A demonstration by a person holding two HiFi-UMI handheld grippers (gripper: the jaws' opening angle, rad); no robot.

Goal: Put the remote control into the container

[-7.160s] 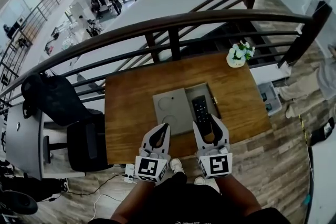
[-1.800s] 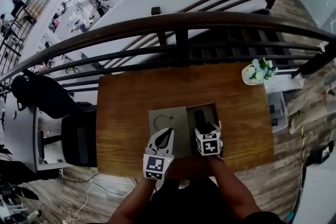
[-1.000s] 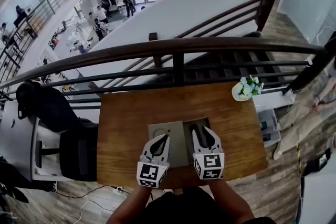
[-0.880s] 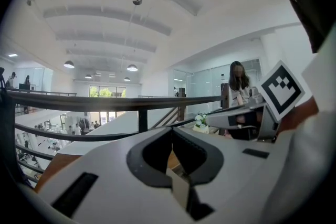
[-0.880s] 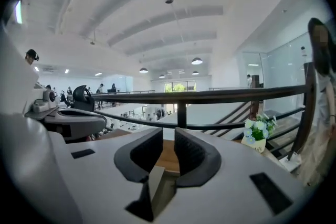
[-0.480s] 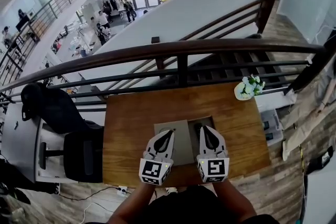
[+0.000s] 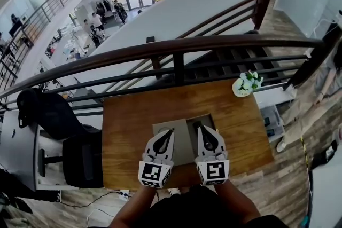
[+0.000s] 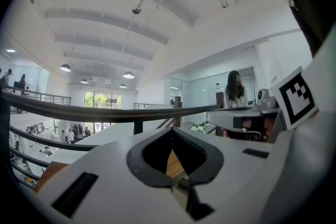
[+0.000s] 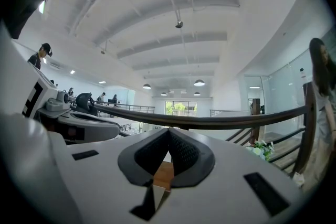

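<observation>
The grey container (image 7: pixel 183 142) sits on the wooden table (image 7: pixel 133 120), with a flat lid part on the left and an open compartment on the right. Only a dark end of the remote control (image 7: pixel 196 126) shows in that compartment; the rest is hidden under my right gripper. My right gripper (image 7: pixel 201 128) hovers over the compartment, shut and empty, its jaws meeting at the tip (image 9: pixel 169 131). My left gripper (image 7: pixel 170 131) hangs over the lid part, also shut with nothing in it (image 8: pixel 171 131). Neither gripper view shows the remote.
A white pot of flowers (image 7: pixel 243 84) stands at the table's far right corner. A dark railing (image 7: pixel 176 49) runs just behind the table. A black office chair (image 7: pixel 80 160) is to the left, on the wooden floor.
The right gripper's jaws stood apart over the compartment a second ago and are now together. Both grippers stay side by side near the table's front edge.
</observation>
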